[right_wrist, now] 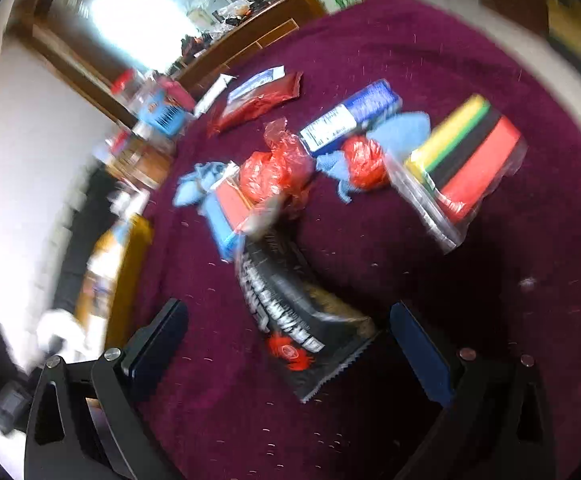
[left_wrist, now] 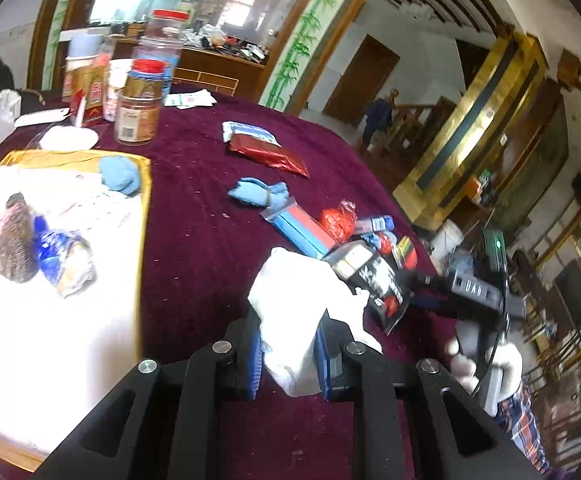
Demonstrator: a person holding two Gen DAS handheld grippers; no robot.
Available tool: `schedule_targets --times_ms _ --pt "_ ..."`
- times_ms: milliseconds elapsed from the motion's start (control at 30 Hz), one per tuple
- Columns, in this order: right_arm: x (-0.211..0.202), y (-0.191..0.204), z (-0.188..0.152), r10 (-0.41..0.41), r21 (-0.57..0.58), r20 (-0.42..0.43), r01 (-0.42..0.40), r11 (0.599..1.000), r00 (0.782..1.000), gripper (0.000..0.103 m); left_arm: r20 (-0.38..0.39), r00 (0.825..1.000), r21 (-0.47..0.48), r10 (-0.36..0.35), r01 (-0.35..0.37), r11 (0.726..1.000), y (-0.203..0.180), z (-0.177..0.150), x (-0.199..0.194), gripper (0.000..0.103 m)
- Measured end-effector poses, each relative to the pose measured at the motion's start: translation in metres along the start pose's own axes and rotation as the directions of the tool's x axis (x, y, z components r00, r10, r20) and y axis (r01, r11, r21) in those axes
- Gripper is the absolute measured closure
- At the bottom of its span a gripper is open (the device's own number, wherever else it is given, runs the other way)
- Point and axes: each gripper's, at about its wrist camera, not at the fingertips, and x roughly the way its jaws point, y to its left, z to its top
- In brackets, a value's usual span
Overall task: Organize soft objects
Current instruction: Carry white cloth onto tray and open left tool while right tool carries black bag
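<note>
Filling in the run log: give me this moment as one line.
left gripper: shut on white cloth | right gripper: open over black snack packet | gold tray: holds soft items

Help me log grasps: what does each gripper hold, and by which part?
The left gripper is shut on a white cloth, pinched at its lower bunched end. The right gripper is open around a black snack packet, holding nothing.

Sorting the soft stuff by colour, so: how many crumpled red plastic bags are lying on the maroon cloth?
2. One red bag sits left, over the red-and-blue packet; the other red bag lies right of it, on the blue cloth below the blue stick pack. More may be hidden.
</note>
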Motion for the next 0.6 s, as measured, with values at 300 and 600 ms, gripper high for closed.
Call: schedule_targets --times_ms 300,600 --pt "0.034 0.067 -0.009 -0.388 -0.361 0.085 0.391 0.847 0.918 0.003 0.076 0.997 -0.089 0.020 -0.013 0.996 0.047 0.001 -0.042 0.081" --pt "0.039 0.056 -0.007 -0.385 -0.342 0.019 0.368 0.865 0.923 0.055 0.112 0.969 -0.189 0.219 -0.196 0.962 0.125 0.001 -0.094 0.081"
